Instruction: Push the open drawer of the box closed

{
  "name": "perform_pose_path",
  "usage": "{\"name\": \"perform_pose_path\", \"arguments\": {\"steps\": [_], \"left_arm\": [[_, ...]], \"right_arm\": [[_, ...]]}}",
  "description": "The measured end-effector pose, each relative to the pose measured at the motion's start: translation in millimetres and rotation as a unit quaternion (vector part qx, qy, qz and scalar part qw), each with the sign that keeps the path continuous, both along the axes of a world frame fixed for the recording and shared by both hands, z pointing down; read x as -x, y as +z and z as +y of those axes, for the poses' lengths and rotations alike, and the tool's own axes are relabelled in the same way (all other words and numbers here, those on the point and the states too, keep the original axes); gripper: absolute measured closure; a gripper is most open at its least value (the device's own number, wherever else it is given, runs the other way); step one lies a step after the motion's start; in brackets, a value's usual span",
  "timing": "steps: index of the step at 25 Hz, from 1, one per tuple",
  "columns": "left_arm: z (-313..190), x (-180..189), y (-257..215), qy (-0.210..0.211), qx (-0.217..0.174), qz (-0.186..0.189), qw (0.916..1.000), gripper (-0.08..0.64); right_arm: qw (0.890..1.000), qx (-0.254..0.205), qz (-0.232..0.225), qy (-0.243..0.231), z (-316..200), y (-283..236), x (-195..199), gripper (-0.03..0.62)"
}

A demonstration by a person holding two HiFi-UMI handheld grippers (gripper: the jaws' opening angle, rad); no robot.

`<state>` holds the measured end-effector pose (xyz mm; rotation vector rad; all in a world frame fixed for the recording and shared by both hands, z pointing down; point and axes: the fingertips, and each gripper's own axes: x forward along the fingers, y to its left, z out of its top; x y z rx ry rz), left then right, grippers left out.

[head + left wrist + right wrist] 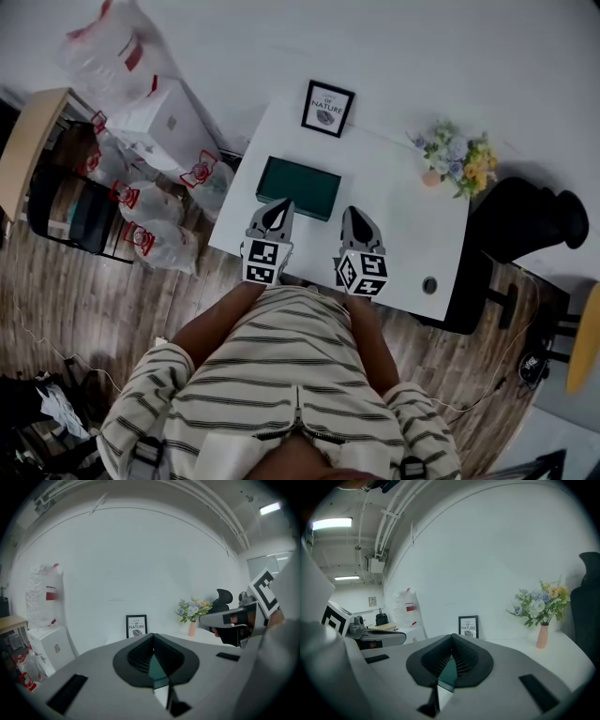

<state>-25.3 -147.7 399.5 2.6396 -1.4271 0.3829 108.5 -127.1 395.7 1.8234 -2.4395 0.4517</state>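
Note:
A dark green box (298, 187) lies flat on the white table (412, 234), a little left of its middle. From above I cannot make out a drawer sticking out of it. My left gripper (277, 208) hovers at the box's near edge, jaws shut and empty. My right gripper (356, 217) hangs just right of the box's near right corner, also shut and empty. In the left gripper view the gripper (153, 637) has its jaws meeting at the tip, with a sliver of the green box (157, 667) below them. The right gripper view shows that gripper (452, 637) the same way, over a green sliver (449, 670).
A framed "NATURE" print (327, 108) leans against the wall at the table's back. A vase of flowers (459, 159) stands at the back right. A black chair (530, 220) is right of the table. Plastic bags (159, 234) and a white carton (164, 117) crowd the left side.

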Motion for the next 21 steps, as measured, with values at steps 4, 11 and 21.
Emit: {"name": "perform_pose_path", "arguments": {"steps": [4,11,21], "left_arm": [[-0.7,-2.9,-1.3,0.002,-0.003,0.002,1.0000,0.560],[-2.3,-2.2,-0.7,-0.001,-0.003,0.003,1.0000,0.560],[-6.5,-3.9,-0.6,-0.002,-0.003,0.008,1.0000,0.560]], "right_arm": [[1.000,-0.010,0.001,0.002,-0.8,-3.7,-3.0,0.597],[1.000,-0.011,-0.002,-0.002,-2.9,-2.0,-1.7,0.597],[1.000,-0.014,0.000,-0.001,-7.1,-2.1,-4.5,0.597]]}}
